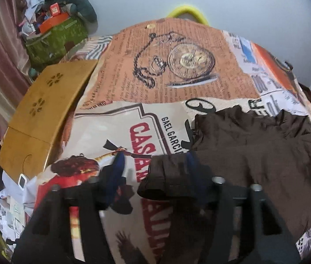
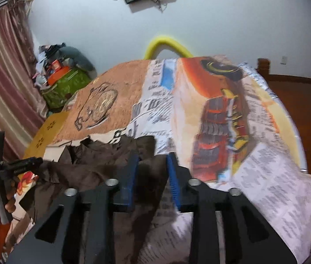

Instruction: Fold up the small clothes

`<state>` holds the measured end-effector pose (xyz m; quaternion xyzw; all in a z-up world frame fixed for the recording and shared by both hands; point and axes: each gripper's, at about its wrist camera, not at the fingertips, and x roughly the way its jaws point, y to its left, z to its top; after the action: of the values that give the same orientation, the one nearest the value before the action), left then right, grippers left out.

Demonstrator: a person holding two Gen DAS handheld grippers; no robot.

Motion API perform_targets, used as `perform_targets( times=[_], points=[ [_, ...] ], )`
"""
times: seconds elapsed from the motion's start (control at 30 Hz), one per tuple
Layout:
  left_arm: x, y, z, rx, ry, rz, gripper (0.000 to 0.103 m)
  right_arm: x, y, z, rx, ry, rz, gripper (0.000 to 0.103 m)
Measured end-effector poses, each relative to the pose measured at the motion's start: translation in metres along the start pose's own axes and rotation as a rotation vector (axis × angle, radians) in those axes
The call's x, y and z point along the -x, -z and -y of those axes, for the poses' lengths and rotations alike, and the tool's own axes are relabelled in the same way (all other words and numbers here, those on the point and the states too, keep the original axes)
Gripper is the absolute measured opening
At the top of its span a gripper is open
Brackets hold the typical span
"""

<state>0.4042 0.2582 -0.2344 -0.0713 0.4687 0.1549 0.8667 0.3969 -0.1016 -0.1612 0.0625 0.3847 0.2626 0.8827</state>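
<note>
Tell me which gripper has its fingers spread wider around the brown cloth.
The left gripper: its fingers stand far apart, with a folded edge of the brown garment between them. The right gripper has a narrower gap over the cloth.

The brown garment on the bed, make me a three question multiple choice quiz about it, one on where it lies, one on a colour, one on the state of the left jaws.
1. Where does the brown garment lie?
A. on the printed bedspread
B. on the wooden lap table
C. on the floor

2. What colour are the pads of the right gripper?
A. red
B. blue
C. white

3. How do the jaws of the left gripper stand?
A. shut flat on the garment
B. wide apart
C. out of view

Answers:
1 A, the garment is spread over the poster-print cover.
2 B, both pads show blue in the right wrist view.
3 B, the blue pads stand far apart, with the garment's rolled edge draped over the right-hand one.
</note>
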Motion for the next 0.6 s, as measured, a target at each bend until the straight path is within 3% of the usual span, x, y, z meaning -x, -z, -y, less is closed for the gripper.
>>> perform_targets(
  times=[0.2,0.43,0.6],
  points=[
    [0.041,0.016,-0.017,0.027,0.013,0.052,0.081,0.049,0.005,-0.001,0.032,-0.016,0.029,0.062],
    [0.045,0.063,-0.021,0.001,0.05,-0.058,0.082,0.057,0.053,-0.014,0.079,-0.042,-0.069,0.064],
    [0.034,0.088,-0.024,0.064,0.111,-0.134,0.082,0.043,0.088,-0.015,0.04,-0.082,-0.161,0.064]
  ],
)
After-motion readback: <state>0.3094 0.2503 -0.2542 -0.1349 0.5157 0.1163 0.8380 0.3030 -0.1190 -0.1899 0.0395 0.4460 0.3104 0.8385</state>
